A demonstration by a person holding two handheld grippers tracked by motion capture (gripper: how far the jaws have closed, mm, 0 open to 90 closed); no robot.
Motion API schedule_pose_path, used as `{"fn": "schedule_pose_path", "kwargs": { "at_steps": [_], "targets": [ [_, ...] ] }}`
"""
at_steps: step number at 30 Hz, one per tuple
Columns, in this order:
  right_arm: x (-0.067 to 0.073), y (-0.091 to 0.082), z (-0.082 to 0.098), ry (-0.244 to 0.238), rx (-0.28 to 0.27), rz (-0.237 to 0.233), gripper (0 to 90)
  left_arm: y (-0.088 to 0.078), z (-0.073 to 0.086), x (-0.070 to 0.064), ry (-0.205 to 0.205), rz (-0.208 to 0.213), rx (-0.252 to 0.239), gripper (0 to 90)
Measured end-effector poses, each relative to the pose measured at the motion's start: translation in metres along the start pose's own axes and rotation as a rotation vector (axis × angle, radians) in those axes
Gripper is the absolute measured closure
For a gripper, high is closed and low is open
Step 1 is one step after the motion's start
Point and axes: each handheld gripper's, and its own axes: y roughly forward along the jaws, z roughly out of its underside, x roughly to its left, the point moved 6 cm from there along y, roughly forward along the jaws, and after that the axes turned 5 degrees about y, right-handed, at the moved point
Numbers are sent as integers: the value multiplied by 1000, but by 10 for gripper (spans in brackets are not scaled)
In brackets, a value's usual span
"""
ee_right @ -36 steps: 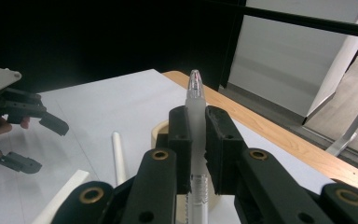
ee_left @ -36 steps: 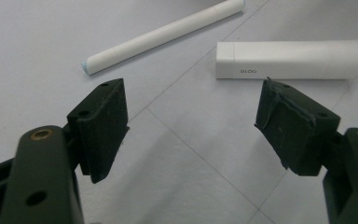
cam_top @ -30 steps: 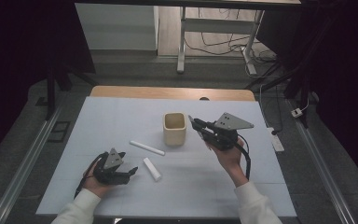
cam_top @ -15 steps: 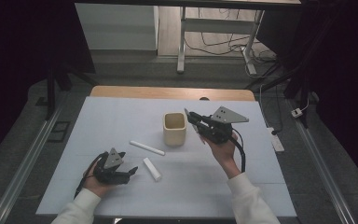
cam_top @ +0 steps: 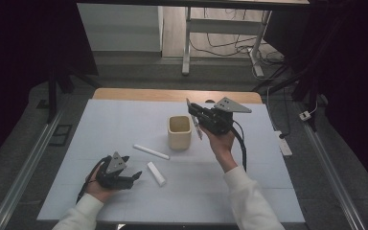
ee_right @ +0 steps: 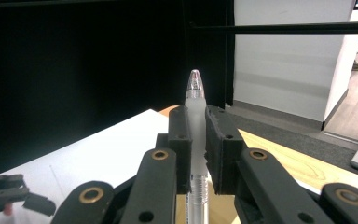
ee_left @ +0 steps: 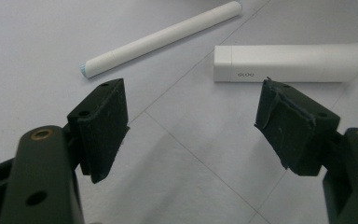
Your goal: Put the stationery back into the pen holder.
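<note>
My right gripper (cam_top: 194,114) is held above the table just right of a cream cup (cam_top: 178,132), shut on a translucent pen (cam_top: 198,128). In the right gripper view the pads (ee_right: 180,140) of the right gripper (ee_right: 196,122) clamp the pen (ee_right: 194,88) upright, its clear tip poking above them. My left gripper (cam_top: 130,176) rests low at the front left, open with nothing between its pads (ee_left: 103,116). Just beyond the left gripper (ee_left: 193,100) lie a short white glue stick (ee_left: 289,63) and a long thin white stick (ee_left: 161,39), also seen from above as the glue stick (cam_top: 156,173) and the thin stick (cam_top: 151,152).
A white mat (cam_top: 115,120) covers the table, with a wooden strip (cam_top: 139,94) along the far edge. Metal rails (cam_top: 24,167) run along both sides. A cable (cam_top: 242,148) trails from the right gripper. Table legs and cables stand on the floor beyond.
The right gripper, still holding the pen, has moved left and away from the person, closer to the cup. The left gripper has stayed in place.
</note>
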Motion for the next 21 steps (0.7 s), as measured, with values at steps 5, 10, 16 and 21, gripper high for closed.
{"fn": "schedule_pose_path", "kwargs": {
  "at_steps": [5, 10, 16, 21],
  "targets": [
    [-3, 8, -4, -2, 7, 13, 804, 0, 0, -1, 1, 2, -2, 253],
    [-5, 13, -8, 11, 6, 19, 803, 0, 0, -1, 2, 4, 0, 253],
    [-1, 25, -11, -4, 21, 23, 804, 1, 0, -1, 3, 6, 2, 253],
    [1, 33, -13, -20, 27, 28, 803, 1, 0, -1, 2, 5, 3, 252]
  ]
}}
